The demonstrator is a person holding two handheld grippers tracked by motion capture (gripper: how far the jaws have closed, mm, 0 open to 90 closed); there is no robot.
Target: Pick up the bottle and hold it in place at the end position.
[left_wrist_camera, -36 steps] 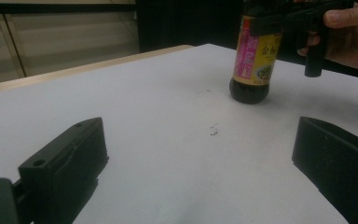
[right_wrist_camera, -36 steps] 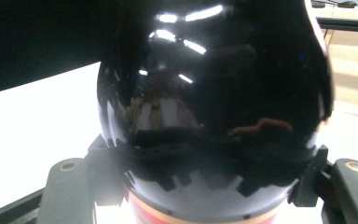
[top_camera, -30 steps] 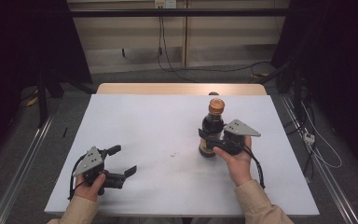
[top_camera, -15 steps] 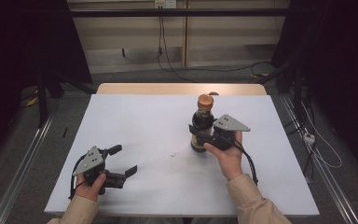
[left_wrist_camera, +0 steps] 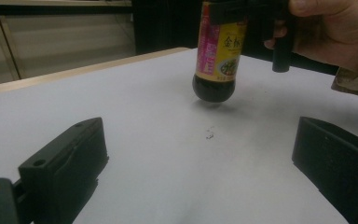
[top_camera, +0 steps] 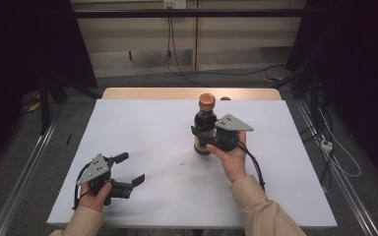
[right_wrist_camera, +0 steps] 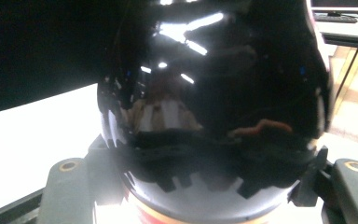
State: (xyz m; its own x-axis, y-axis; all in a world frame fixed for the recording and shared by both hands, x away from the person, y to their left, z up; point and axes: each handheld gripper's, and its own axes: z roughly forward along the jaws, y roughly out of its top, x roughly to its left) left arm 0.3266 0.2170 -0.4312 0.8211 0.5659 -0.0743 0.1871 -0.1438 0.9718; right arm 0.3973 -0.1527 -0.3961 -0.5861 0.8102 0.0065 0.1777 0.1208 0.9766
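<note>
One bottle (top_camera: 205,124), two grippers, one tabletop (top_camera: 142,128).

Hidden/unclear: in the right gripper view the bottle's dark glass sits right up against the lens between the jaws, blurred w/ glare; only a sliver of label shows at the bottom edge, cap cut off. In the left gripper view the bottle (left_wrist_camera: 216,56) is cut off at the top, neck and cap out of frame; label text is partly readable but too small to make out in full. The right hand (left_wrist_camera: 335,32) is cropped at the frame edge. A small dark speck on the tabletop ahead of the left jaws, can't tell what it is.

Vs 0.5 s ago: bottle and right gripper (top_camera: 211,140) have shifted a bit further along the tabletop; bottle upright as before. Left gripper (top_camera: 128,169) hasn't moved.

Jaws: right pair clenched on the bottle's lower body, one jaw each side. In the left gripper view its base seems to hang just above the tabletop, shadow under it. Left pair spread wide, nothing between them, low over the tabletop; bottle sits well ahead of them, apart.
</note>
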